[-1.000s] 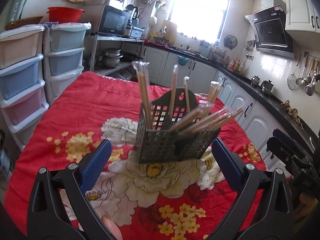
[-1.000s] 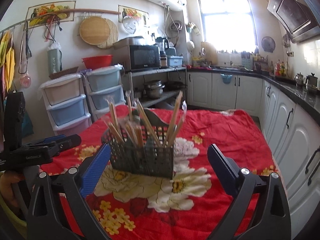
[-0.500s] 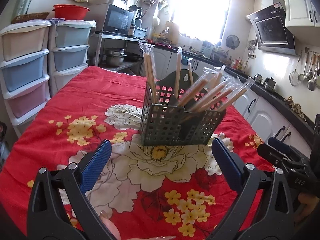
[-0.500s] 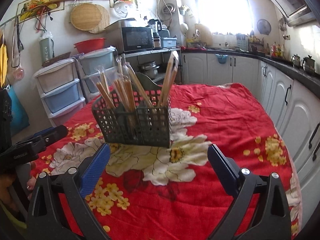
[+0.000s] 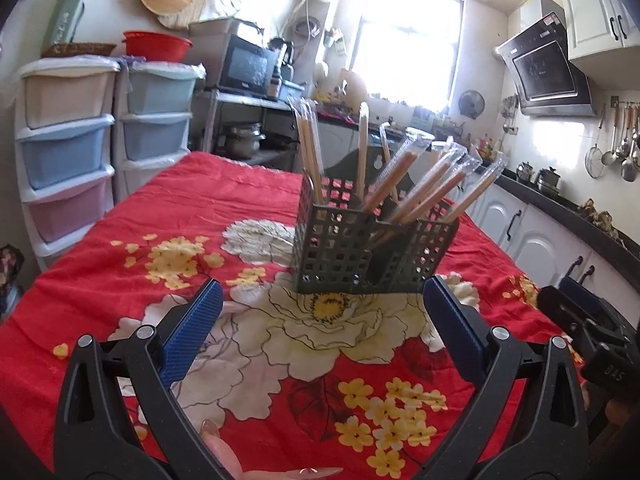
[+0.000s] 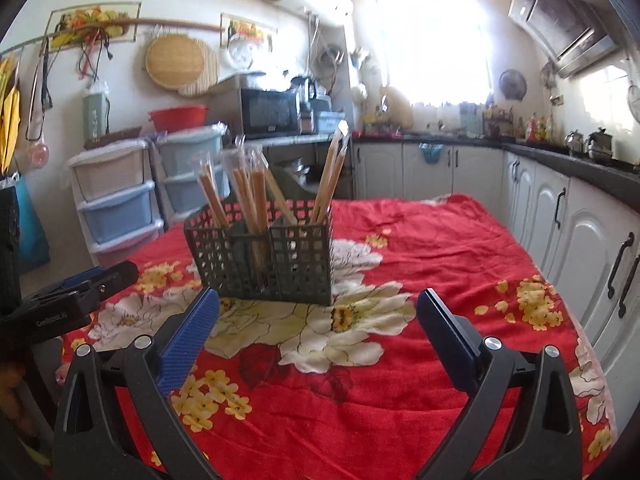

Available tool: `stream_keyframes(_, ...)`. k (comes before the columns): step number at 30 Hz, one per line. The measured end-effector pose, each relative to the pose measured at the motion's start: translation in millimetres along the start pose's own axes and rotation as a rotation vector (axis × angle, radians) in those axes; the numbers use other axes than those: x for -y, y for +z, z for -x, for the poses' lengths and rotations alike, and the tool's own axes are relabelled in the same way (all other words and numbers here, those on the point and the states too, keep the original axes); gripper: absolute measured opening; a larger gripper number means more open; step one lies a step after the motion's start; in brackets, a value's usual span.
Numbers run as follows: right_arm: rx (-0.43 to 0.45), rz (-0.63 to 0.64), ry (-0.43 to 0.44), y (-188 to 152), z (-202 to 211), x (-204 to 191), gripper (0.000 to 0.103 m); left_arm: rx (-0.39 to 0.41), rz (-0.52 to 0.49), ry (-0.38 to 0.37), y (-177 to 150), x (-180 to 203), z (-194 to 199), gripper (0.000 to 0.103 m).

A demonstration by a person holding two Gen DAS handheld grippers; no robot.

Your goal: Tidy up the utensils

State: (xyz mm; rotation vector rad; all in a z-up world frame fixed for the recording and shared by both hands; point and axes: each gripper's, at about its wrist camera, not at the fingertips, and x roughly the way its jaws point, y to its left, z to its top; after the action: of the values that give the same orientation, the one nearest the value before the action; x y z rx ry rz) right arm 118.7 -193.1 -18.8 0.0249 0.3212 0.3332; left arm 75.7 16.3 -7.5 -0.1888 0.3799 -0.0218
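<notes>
A dark grey perforated utensil caddy [image 5: 368, 252] [image 6: 264, 260] stands on the red flowered tablecloth [image 5: 224, 208] [image 6: 432, 240]. Several plastic-wrapped chopstick pairs [image 5: 424, 188] [image 6: 256, 196] stick up out of its compartments, some leaning right in the left wrist view. My left gripper [image 5: 320, 312] is open and empty, a short way in front of the caddy. My right gripper [image 6: 316, 320] is also open and empty, in front of the caddy from the other side. Each gripper shows at the edge of the other's view: the right gripper [image 5: 588, 328] and the left gripper [image 6: 76, 292].
Stacked plastic drawer units [image 5: 68, 152] [image 6: 116, 204] stand beyond the table's left side. White kitchen cabinets [image 6: 560, 236] under a black counter run along the right. A microwave [image 5: 248, 68] sits on a shelf behind. A fingertip [image 5: 220, 448] shows between the left gripper's handles.
Both wrist views have dropped lower and tilted up, so the caddy sits higher in frame. Both grippers stayed open and empty; the caddy and chopsticks did not move.
</notes>
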Motion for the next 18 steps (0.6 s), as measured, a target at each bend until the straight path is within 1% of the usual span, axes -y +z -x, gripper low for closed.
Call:
stream_keyframes(4, 0.083, 0.025, -0.024, -3.7, 9.3, -2.3, 0.096, 0.035, -0.015, -0.006, -1.5, 1.3, 3.9, 0.092)
stream_keyframes(6, 0.097, 0.026, -0.031, -4.4, 10.8, -2.9, 0.096, 0.041, -0.024, -0.008, -1.9, 2.1, 4.2, 0.092)
stream_keyframes(18, 0.094, 0.025, -0.037, -7.6, 7.7, -4.6, 0.096, 0.053, -0.033, -0.014, -2.5, 4.0, 6.2, 0.092)
